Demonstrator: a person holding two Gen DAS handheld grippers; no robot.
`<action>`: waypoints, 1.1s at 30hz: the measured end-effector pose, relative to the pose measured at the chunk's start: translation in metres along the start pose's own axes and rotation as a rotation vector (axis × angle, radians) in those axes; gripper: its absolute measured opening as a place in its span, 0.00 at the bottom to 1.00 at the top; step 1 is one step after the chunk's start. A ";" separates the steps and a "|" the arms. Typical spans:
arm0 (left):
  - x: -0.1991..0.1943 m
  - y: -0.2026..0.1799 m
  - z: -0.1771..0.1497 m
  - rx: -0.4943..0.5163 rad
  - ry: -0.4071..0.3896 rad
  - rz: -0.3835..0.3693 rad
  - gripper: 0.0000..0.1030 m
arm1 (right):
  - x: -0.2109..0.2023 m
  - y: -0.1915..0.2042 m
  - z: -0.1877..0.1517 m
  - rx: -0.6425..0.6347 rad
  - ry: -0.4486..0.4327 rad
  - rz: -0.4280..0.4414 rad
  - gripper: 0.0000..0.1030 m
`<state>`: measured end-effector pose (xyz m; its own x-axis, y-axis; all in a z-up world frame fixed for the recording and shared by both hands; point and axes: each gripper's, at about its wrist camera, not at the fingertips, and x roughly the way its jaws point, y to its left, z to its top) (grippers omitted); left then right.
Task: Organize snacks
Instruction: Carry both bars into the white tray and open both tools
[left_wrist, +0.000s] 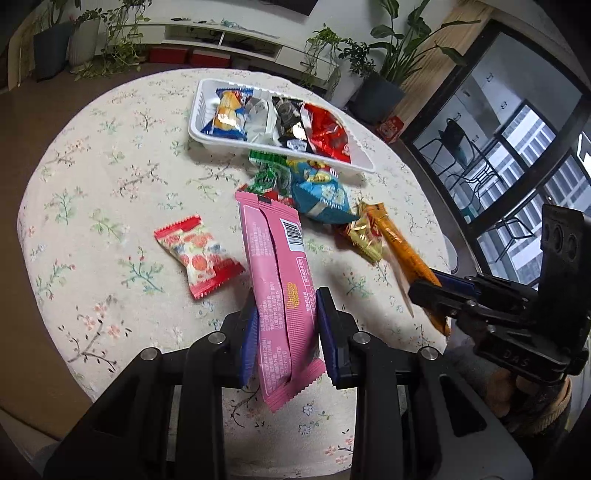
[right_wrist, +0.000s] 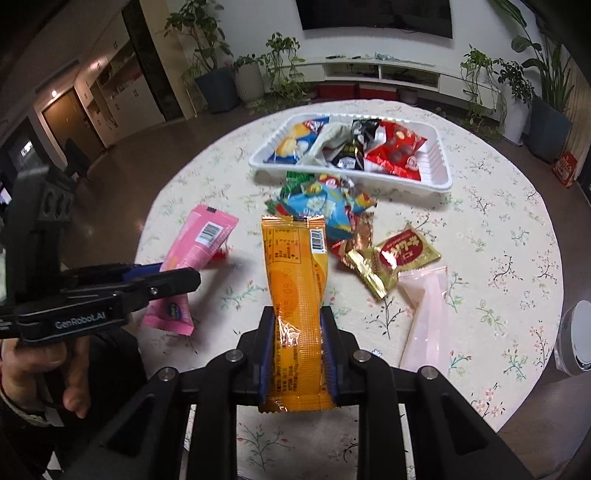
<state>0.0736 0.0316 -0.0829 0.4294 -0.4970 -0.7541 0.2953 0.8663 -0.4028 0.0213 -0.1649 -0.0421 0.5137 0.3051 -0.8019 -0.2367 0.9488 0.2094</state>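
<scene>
Clamped across its middle by the right gripper, an orange snack bar is pointing trayward (left gripper is pinching a pink wafer pack).

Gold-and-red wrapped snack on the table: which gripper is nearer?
Right. The right gripper, shut on the orange bar, sits just beside the gold-and-red snack. The left gripper, holding the pink bar, is farther off, across the table.
</scene>
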 end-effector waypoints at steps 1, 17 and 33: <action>-0.003 0.000 0.003 0.003 -0.005 0.000 0.26 | -0.005 -0.004 0.004 0.013 -0.017 0.008 0.24; -0.026 -0.006 0.154 0.106 -0.161 0.075 0.26 | -0.057 -0.070 0.100 0.091 -0.238 -0.042 0.24; 0.123 0.023 0.248 0.158 -0.039 0.190 0.26 | 0.075 -0.083 0.199 0.079 -0.153 -0.081 0.24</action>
<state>0.3446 -0.0223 -0.0568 0.5219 -0.3301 -0.7865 0.3347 0.9274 -0.1671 0.2434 -0.2045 -0.0087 0.6494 0.2303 -0.7247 -0.1272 0.9725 0.1951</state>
